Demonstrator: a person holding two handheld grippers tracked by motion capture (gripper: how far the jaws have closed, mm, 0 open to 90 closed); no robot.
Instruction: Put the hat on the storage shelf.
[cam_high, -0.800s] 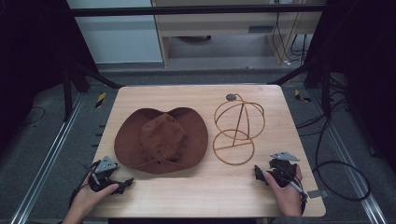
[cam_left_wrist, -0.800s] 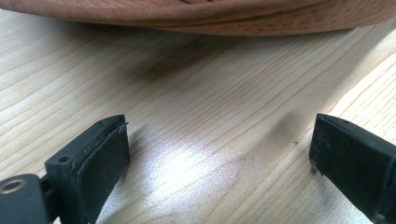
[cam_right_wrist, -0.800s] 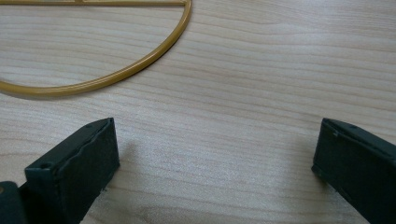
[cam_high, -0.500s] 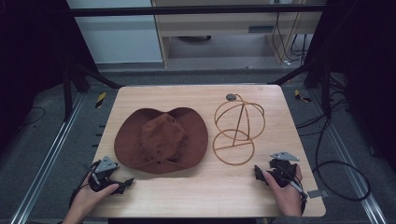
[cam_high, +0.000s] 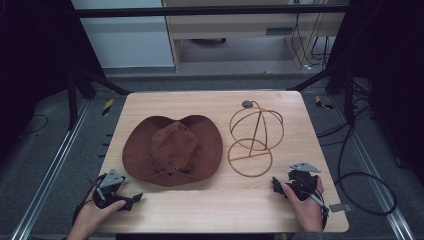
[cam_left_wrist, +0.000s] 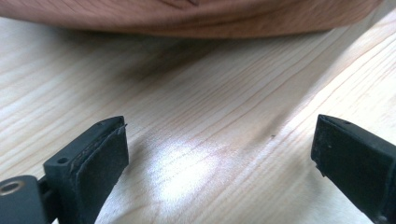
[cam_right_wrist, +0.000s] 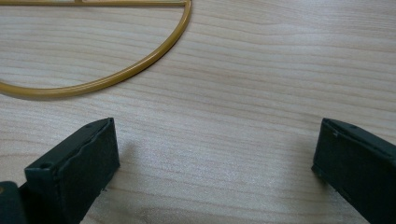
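Nothing of the job looks started yet, judging from how things lie. The pale wooden surface (cam_high: 210, 210) carries both pieces, and you can take the wide-brimmed brown felt hat (cam_high: 172, 150) as your landmark: it lies flat, crown up, left of the middle. Just beside its brim on the right stands the golden wire hat stand (cam_high: 254, 137), a dome of thin hoops over a round base ring, bare, with nothing on it. Hat and stand sit close but apart, so lifting the hat and seating it over the wire dome appears to be all still ahead of you.

Your left hand-held gripper (cam_high: 131, 199) rests on the surface just in front of the hat's near-left brim; in the left gripper view its jaws stand wide apart with only wood grain between them and the brim edge (cam_left_wrist: 196, 18) beyond. Your right hand-held gripper (cam_high: 276, 183) rests well to the hat's right, just in front of the stand's base ring (cam_right_wrist: 116, 77), jaws likewise spread and empty.
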